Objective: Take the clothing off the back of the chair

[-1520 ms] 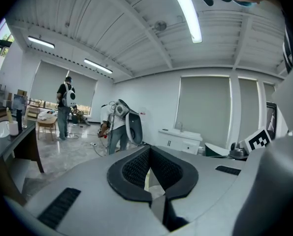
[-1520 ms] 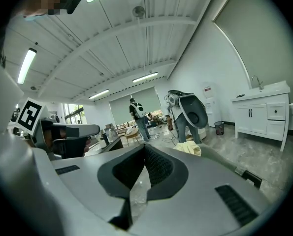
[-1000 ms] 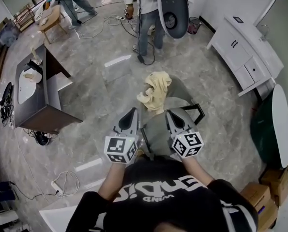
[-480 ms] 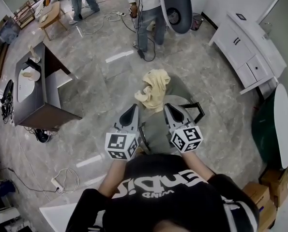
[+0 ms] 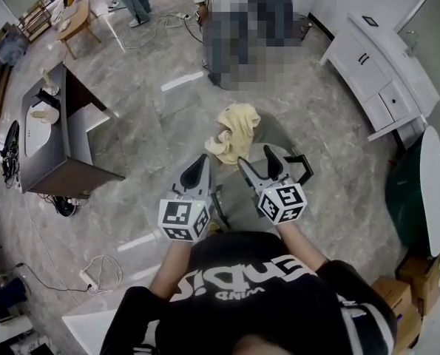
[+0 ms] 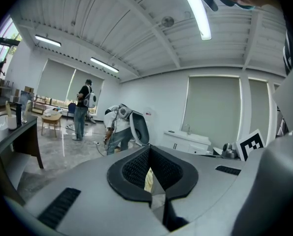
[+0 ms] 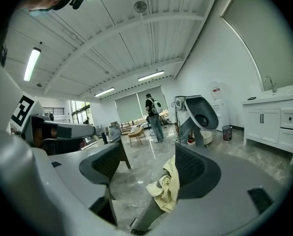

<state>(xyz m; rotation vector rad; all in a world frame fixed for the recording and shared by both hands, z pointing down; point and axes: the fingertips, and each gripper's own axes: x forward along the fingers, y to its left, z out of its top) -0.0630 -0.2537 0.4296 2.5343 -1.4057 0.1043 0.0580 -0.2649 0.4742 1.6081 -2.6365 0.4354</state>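
Note:
A pale yellow garment [image 5: 235, 132] hangs crumpled over the back of a grey chair [image 5: 243, 192] just ahead of me. My left gripper [image 5: 199, 166] is shut, its tip left of the chair and short of the cloth; a sliver of yellow [image 6: 147, 179] shows through its pads. My right gripper [image 5: 261, 160] is open over the chair seat, its jaws having just been opening, with nothing pressed between them. In the right gripper view the garment [image 7: 167, 187] lies ahead, framed by the spread jaws of that gripper [image 7: 148, 170], apart from both pads.
A dark desk [image 5: 57, 150] stands at the left, a white cabinet [image 5: 375, 76] at the right. A white round tabletop [image 5: 434, 191] and cardboard boxes [image 5: 408, 302] sit near right. Cables [image 5: 101, 276] lie on the floor. People stand at the back.
The right gripper's jaws went from shut to wide open. Both grippers edged forward toward the garment. The people at the back shifted.

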